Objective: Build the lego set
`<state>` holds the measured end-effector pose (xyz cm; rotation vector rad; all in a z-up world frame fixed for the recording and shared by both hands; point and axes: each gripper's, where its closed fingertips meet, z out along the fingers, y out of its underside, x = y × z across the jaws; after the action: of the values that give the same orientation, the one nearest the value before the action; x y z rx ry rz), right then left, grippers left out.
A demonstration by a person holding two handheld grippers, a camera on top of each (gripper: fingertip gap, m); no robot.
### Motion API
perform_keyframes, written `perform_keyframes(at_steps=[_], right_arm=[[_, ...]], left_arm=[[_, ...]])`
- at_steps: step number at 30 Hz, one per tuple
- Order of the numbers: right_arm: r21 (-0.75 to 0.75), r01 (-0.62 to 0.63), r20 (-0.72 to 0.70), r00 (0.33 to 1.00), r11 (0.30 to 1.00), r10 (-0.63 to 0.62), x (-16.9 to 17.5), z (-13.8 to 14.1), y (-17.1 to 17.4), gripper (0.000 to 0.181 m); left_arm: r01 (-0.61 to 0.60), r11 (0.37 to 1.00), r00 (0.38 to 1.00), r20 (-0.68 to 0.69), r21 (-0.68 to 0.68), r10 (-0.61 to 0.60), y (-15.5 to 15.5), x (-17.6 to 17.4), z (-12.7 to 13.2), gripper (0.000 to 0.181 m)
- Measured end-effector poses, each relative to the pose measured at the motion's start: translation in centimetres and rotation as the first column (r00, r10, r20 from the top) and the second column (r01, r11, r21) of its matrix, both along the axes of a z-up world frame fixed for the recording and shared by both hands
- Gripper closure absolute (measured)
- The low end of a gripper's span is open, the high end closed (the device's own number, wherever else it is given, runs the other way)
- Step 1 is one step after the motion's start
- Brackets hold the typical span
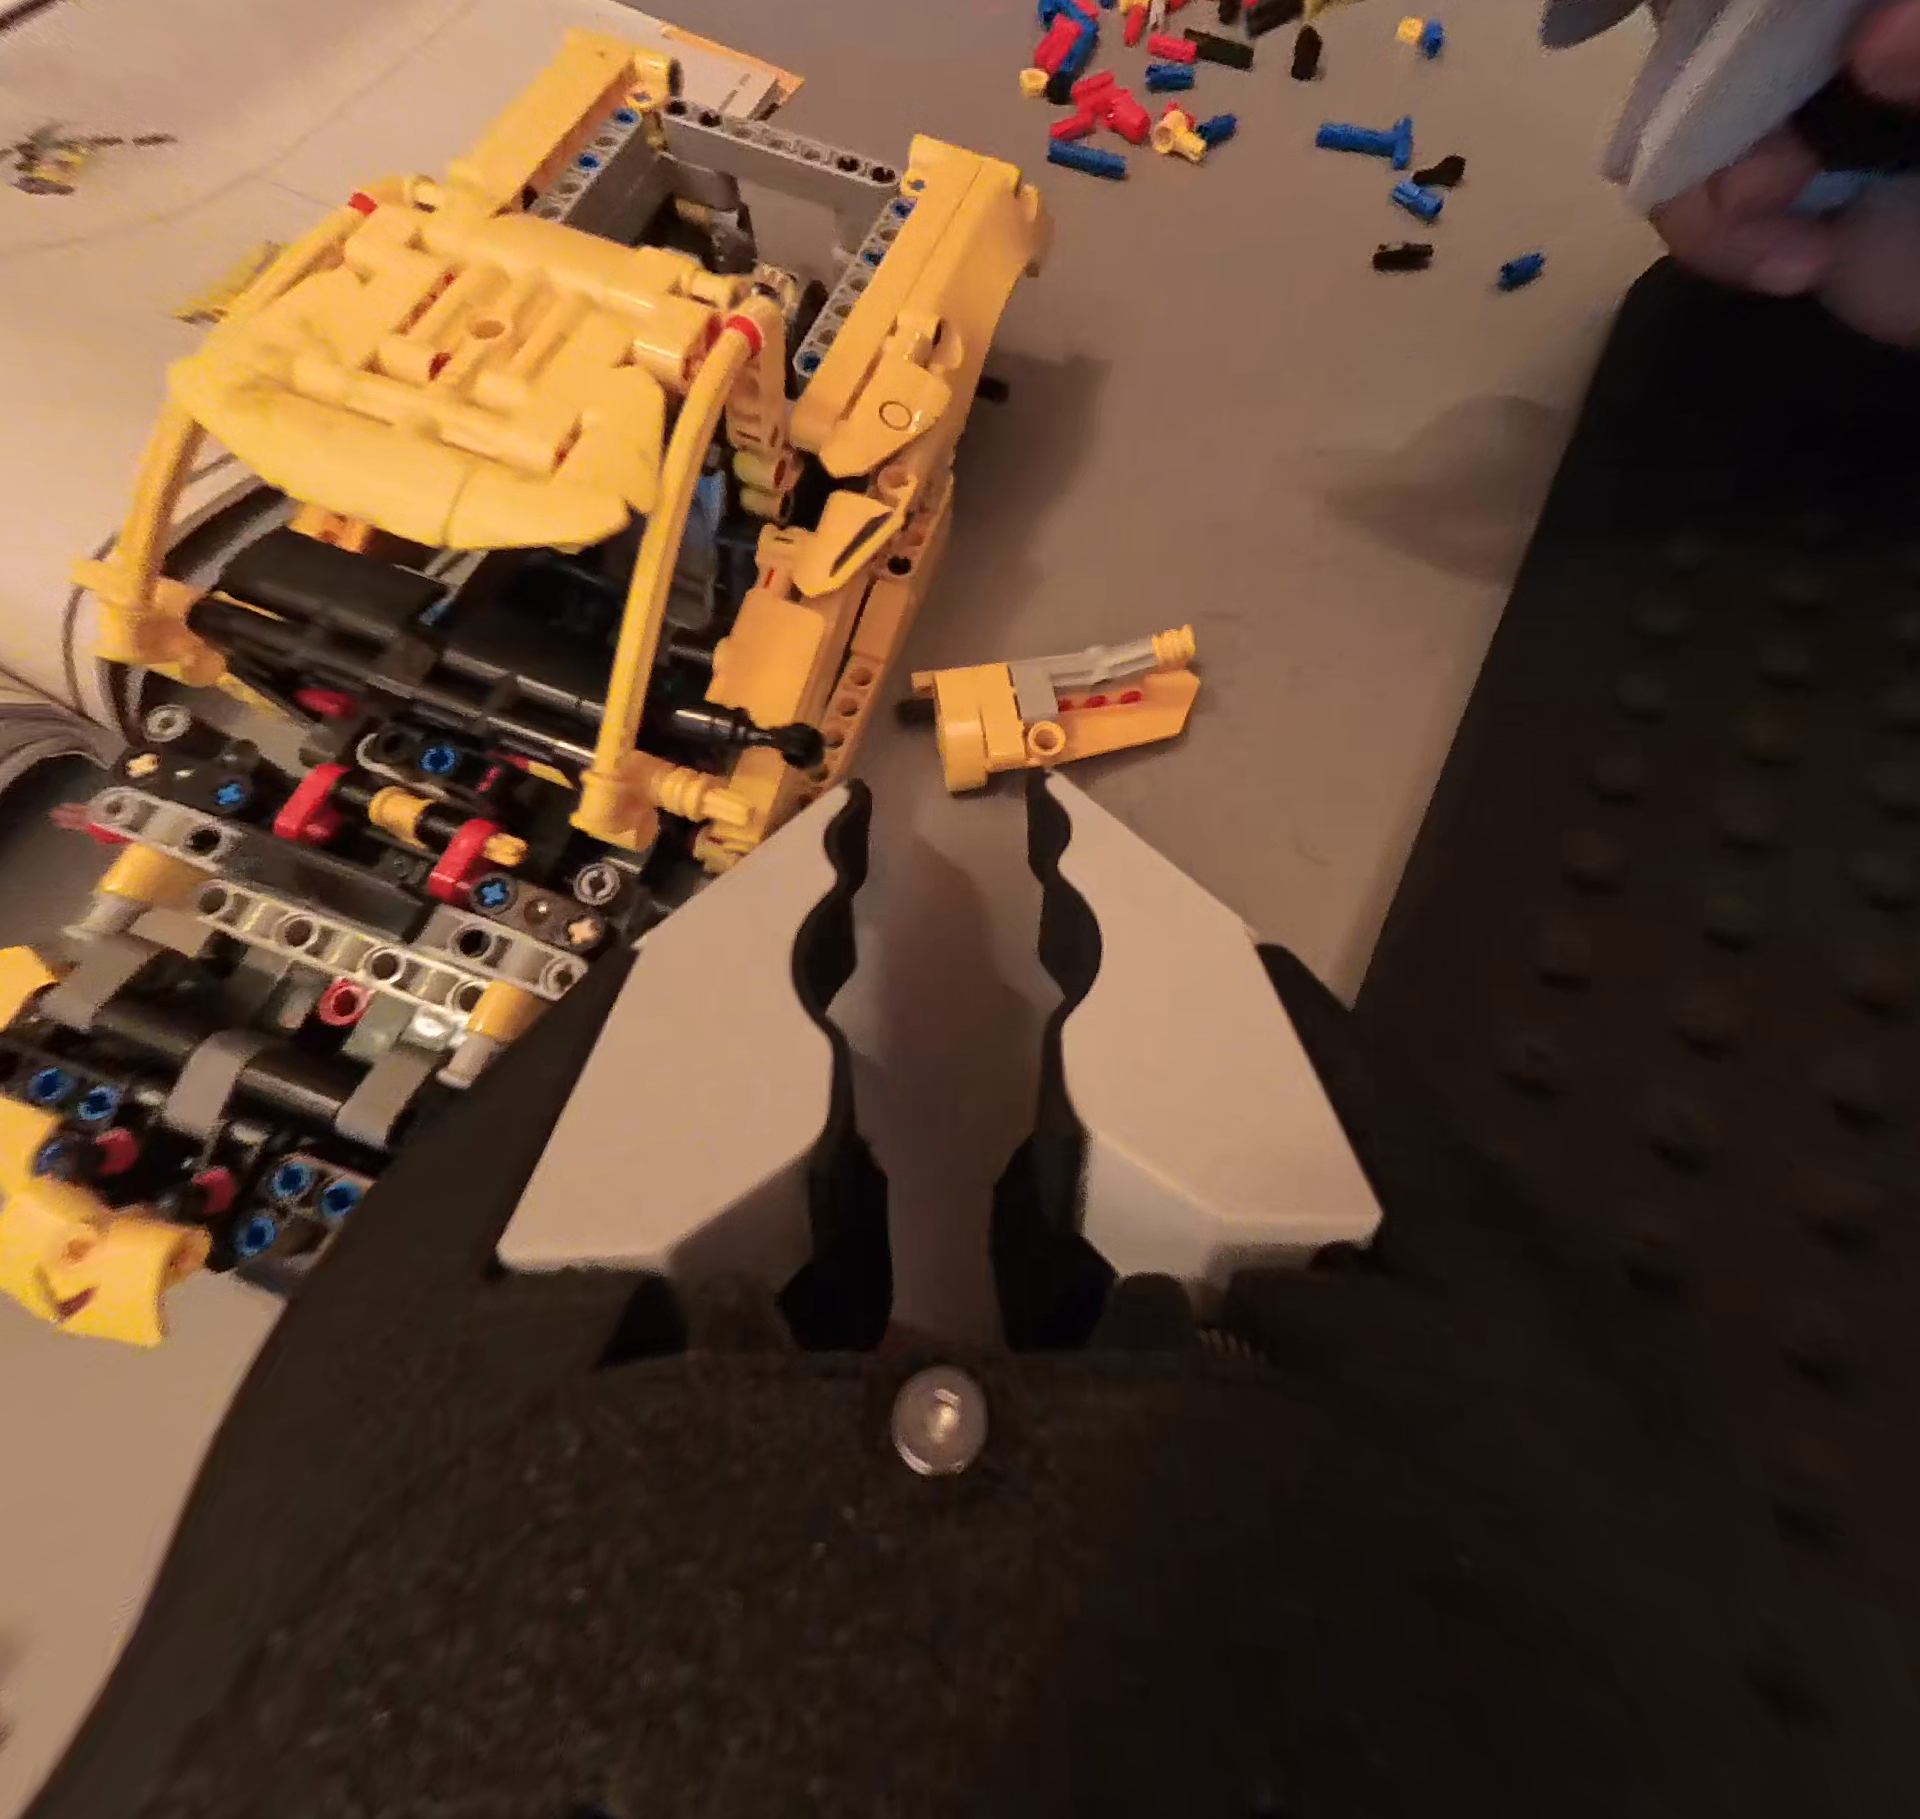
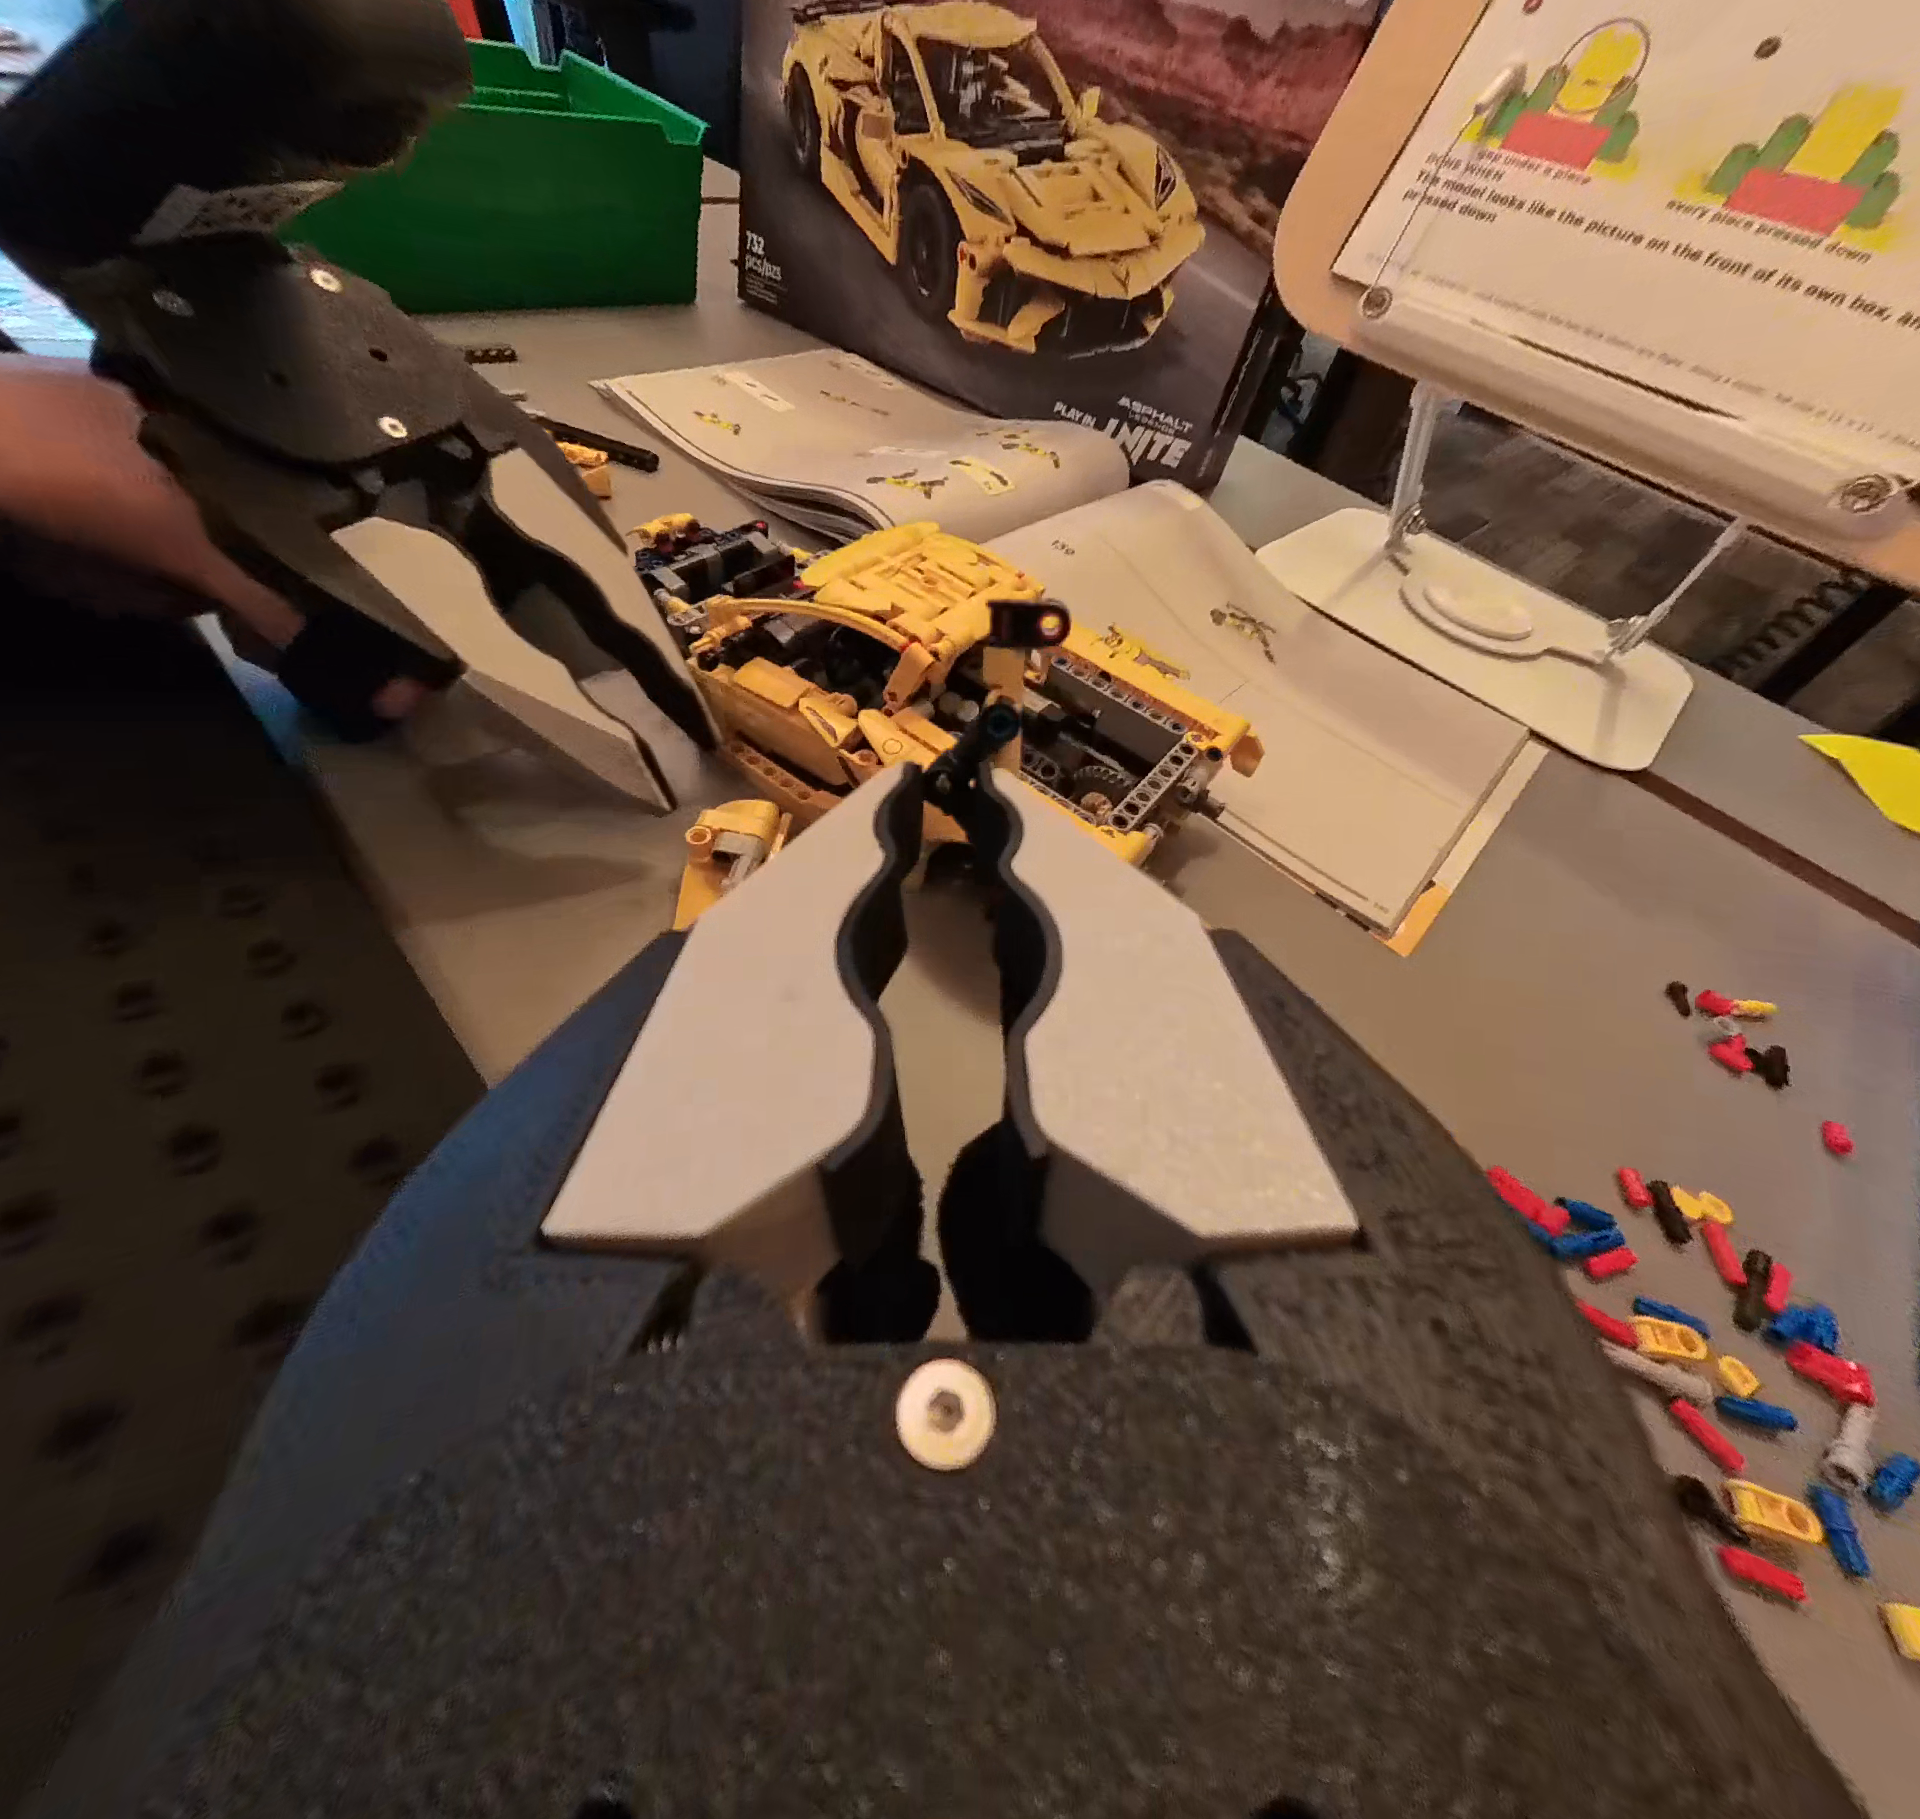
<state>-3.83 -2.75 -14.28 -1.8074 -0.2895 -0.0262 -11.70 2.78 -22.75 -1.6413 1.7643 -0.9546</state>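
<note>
The part-built yellow lego car (image 1: 540, 481) lies on an open booklet; it also shows in the right wrist view (image 2: 935, 668). A small yellow and grey sub-assembly (image 1: 1049, 709) lies on the table just right of the car, also seen in the right wrist view (image 2: 732, 834). My left gripper (image 1: 948, 795) is open and empty, its tips just short of the sub-assembly; it shows in the right wrist view (image 2: 686, 772) too. My right gripper (image 2: 951, 782) is shut on a thin black lego piece (image 2: 977, 746) and holds it above the car's near side.
Loose red, blue, black and yellow pieces (image 2: 1714, 1302) lie on the right of the grey table, also in the left wrist view (image 1: 1122, 34). The set's box (image 2: 987, 159), a green bin (image 2: 540, 200), a second booklet (image 2: 862, 439) and a sheet stand (image 2: 1610, 211) are behind. A black studded mat (image 1: 1714, 834) lies along the near edge. There is about 12 cm between the tips of the two grippers.
</note>
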Motion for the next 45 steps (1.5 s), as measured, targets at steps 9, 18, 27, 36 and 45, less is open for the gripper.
perform_keyframes(at_steps=[9, 18, 27, 36, 45], right_arm=[[-0.009, -0.010, 0.045, 0.999, 1.000, 0.010, -0.3, -0.4, 0.1, 0.173], [-0.013, -0.011, 0.049, 0.999, 1.000, 0.011, -0.3, -0.6, 0.2, 0.173], [-0.022, -0.011, 0.040, 0.999, 1.000, 0.012, -0.2, -0.8, 0.3, 0.173], [-0.029, -0.016, 0.023, 1.000, 0.999, 0.017, -0.2, -0.9, 0.3, 0.173], [-0.011, -0.022, -0.019, 1.000, 1.000, 0.022, 0.0, -0.5, 0.2, 0.172]], left_arm=[[0.031, 0.998, 0.999, -0.008, -0.052, -0.032, -1.3, 1.1, -0.5, 0.148], [0.090, 0.994, 0.996, -0.017, -0.068, -0.092, -2.9, 1.1, -0.6, 0.148], [0.184, 0.982, 0.983, 0.039, -0.051, -0.182, -4.3, 1.2, 0.6, 0.148], [0.290, 0.956, 0.957, 0.010, 0.037, -0.290, -3.9, 3.0, 0.5, 0.149], [0.366, 0.923, 0.930, -0.074, 0.118, -0.360, -4.8, 3.4, -0.7, 0.154]])
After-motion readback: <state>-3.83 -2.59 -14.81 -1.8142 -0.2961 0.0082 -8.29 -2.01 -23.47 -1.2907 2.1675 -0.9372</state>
